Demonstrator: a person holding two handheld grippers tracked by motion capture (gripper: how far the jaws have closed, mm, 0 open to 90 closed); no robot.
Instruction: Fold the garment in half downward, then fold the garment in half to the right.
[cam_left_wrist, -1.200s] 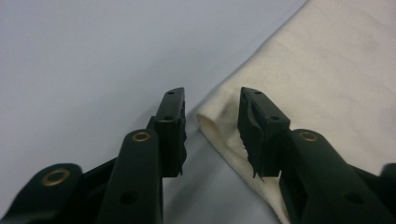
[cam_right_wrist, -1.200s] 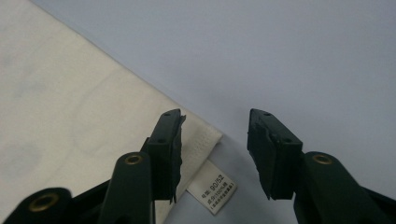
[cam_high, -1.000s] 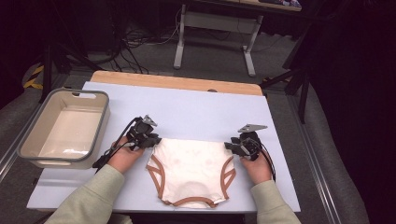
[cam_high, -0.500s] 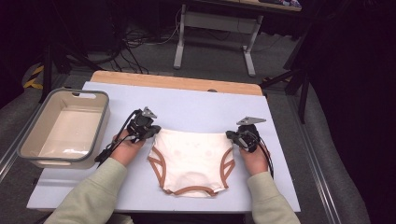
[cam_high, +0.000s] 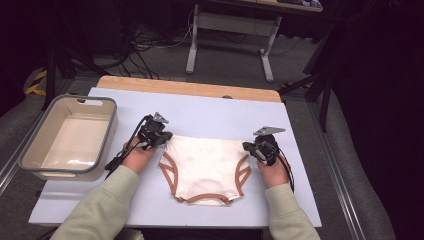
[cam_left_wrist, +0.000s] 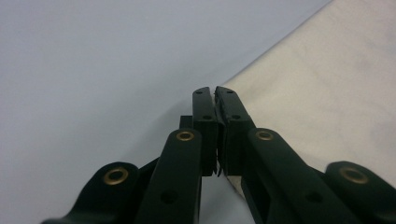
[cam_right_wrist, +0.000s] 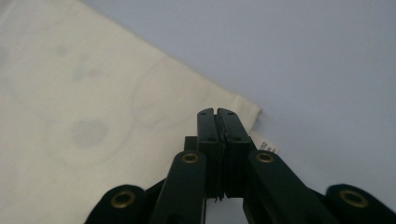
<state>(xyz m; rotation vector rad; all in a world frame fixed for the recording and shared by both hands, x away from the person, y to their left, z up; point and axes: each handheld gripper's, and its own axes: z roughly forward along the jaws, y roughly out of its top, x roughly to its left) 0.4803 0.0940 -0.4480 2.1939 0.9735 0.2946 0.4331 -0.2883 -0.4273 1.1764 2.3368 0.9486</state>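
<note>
**Underwear spread flat at centre of desk, folding yet to begin**

A person is holding a pair of cream underwear (cam_high: 205, 167) with brown trim by its two waistband corners, one tool at each corner, in the lower middle of the high view. The left tool (cam_high: 164, 138) is gripping the corner at the garment's upper left; in the left gripper view the left tool's jaws are pressed together with the cloth edge (cam_left_wrist: 299, 93) running in under them from the right of the frame. The right tool (cam_high: 250, 148) is clenched on the opposite corner; in the right gripper view its jaws are closed tight over the fabric (cam_right_wrist: 93, 107), with a small white label (cam_right_wrist: 267, 147) poking out just beside them at centre right.

The garment is lying open and largely smooth on the pale blue desk (cam_high: 220, 112), waistband toward the top of the frame and crotch toward the bottom edge. A grey bin (cam_high: 70, 137) is standing empty at the left of the frame, well apart from the cloth.

By the look of it, the spreading stage is nearly finished: the piece is flat and squared up. No fold is showing, and nothing is lying in the bin, so folding and putting away appear to be what remains.
</note>
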